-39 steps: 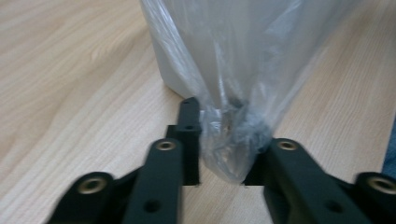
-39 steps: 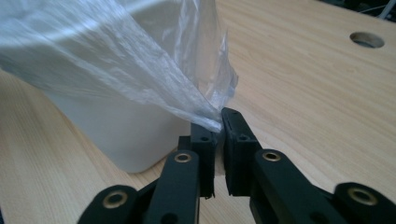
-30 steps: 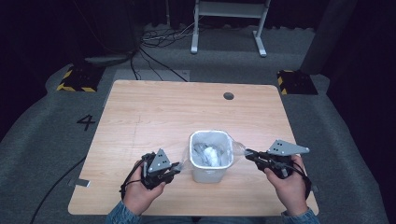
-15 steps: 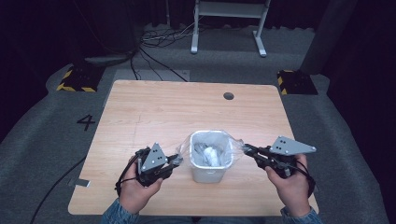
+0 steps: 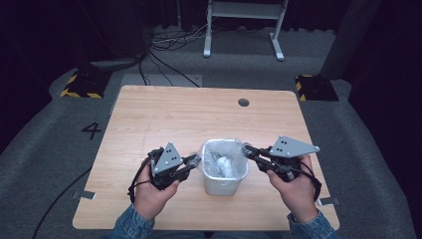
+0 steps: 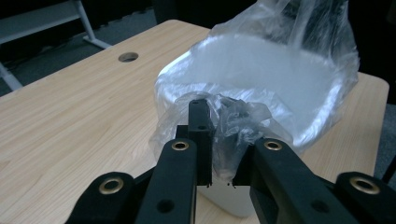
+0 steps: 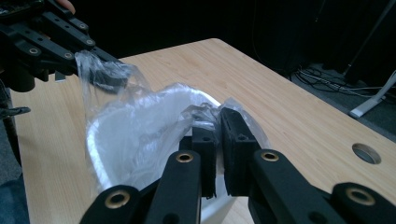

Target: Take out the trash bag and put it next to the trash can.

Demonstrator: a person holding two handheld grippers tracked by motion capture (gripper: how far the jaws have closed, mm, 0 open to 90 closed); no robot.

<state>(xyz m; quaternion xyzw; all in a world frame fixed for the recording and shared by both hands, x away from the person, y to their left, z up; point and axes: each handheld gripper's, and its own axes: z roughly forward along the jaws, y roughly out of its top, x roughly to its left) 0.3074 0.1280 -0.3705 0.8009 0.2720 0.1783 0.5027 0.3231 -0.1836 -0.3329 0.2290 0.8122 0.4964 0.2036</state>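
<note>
Clear plastic is what both tongs are pinching. It is a thin bag that lines a small white bin, and the bin sits on the wooden table, near the edge where the person is.

Closest to us are the two hands. The left gripper is clenched on the bag's rim at the left side of the bin. In the left gripper view, a crumpled bit of plastic is squeezed between the black jaws. The right gripper is clenched on the rim at the other side, and its own view shows the film bunched between its jaws too. I think the bag is held at two opposite spots so its mouth stays wide and it can come up evenly, out of the bin, without tipping it.

Something pale and lumpy lies inside the bag. It looks like scrunched paper, but it is too blurry to be sure. The bottom of the bag is hidden by the bin's walls. I cannot tell how much of the rim is loose from the bin.

Farther off, the table has a small round hole. Behind it, the room is dark, with cables on the floor and a grey metal stand cut off at the top.
</note>
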